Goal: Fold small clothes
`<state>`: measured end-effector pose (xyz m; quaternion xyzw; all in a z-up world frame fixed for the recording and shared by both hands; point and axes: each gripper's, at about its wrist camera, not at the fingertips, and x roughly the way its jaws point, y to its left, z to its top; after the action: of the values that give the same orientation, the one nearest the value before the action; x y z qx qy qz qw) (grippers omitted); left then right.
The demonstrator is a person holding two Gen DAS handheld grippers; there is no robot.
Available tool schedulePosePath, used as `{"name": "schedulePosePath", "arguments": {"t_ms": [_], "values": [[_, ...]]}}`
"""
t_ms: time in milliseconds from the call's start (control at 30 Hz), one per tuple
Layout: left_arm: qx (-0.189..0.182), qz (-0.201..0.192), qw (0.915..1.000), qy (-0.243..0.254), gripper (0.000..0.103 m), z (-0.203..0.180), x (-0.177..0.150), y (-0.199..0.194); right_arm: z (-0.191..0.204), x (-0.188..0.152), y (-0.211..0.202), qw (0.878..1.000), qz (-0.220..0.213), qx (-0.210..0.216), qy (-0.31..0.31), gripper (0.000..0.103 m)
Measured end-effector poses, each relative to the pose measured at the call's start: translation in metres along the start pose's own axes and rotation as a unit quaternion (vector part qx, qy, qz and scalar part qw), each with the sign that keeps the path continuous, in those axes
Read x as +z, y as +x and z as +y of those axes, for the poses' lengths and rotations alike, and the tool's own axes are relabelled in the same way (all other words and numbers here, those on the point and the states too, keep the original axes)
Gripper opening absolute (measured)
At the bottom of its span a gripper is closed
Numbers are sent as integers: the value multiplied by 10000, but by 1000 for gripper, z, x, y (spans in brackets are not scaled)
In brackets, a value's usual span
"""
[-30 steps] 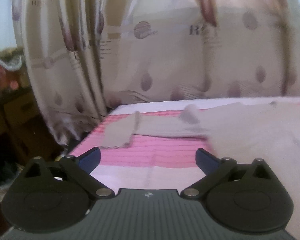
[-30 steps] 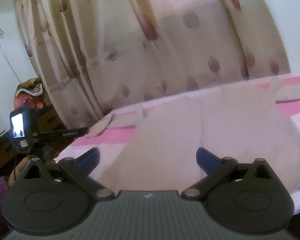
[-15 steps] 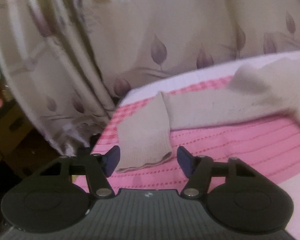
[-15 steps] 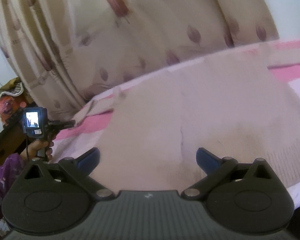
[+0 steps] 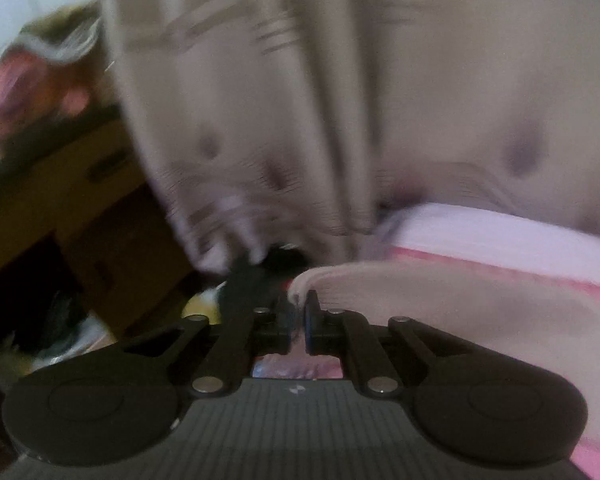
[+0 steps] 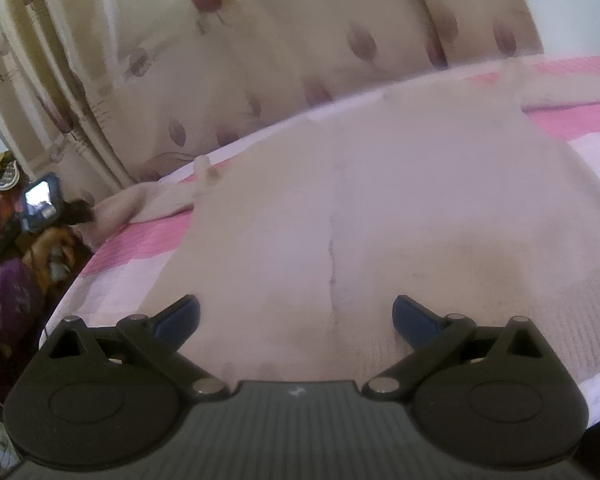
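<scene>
A small beige knit sweater [image 6: 380, 208] lies spread flat on a pink-and-white striped bed cover [image 6: 136, 244]. My left gripper [image 5: 298, 318] is shut on the cuff of the sweater's sleeve [image 5: 400, 296] and holds it lifted off the bed at the left edge. The sleeve curves away to the right. The left wrist view is blurred by motion. In the right wrist view the lifted sleeve [image 6: 132, 208] and the left gripper [image 6: 44, 204] show at far left. My right gripper [image 6: 296, 316] is open and empty, low over the sweater's hem.
A patterned cream curtain [image 6: 260, 40] hangs close behind the bed. Left of the bed stand brown cardboard boxes [image 5: 60, 184] and cluttered fabric [image 6: 4, 280]. The bed's left edge drops off just left of the sleeve.
My left gripper has closed on the sleeve cuff and lifted it, swinging fast. My right gripper has dropped closer to the sweater's hem and stays open.
</scene>
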<state>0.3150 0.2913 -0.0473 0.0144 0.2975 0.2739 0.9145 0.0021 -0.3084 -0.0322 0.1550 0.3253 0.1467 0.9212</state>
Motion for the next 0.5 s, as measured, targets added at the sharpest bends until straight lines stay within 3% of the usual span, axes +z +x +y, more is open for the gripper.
{"name": "schedulePosePath", "arguments": {"t_ms": [67,133,200,400,467,500], "values": [[358,-31,9992,177,29,6,5,3,-3,0,0,10000,3,-25,59,103],[849,-150,9956,367,76,7,-1,-6,-7,0,-2,9999,-12,-65,96,103],[832,-434,9951,326,93,8,-10,-23,-12,2,-8,9998,-97,-94,130,103],[119,-1220,9896,750,94,-13,-41,-89,-34,6,-33,9980,-388,-285,410,103],[-66,-1200,9886,904,90,-17,-49,-87,-43,6,-42,9966,-494,-258,607,103],[-300,-1074,9895,924,81,-16,-52,-80,-46,5,-44,9962,-516,-257,659,103]]}}
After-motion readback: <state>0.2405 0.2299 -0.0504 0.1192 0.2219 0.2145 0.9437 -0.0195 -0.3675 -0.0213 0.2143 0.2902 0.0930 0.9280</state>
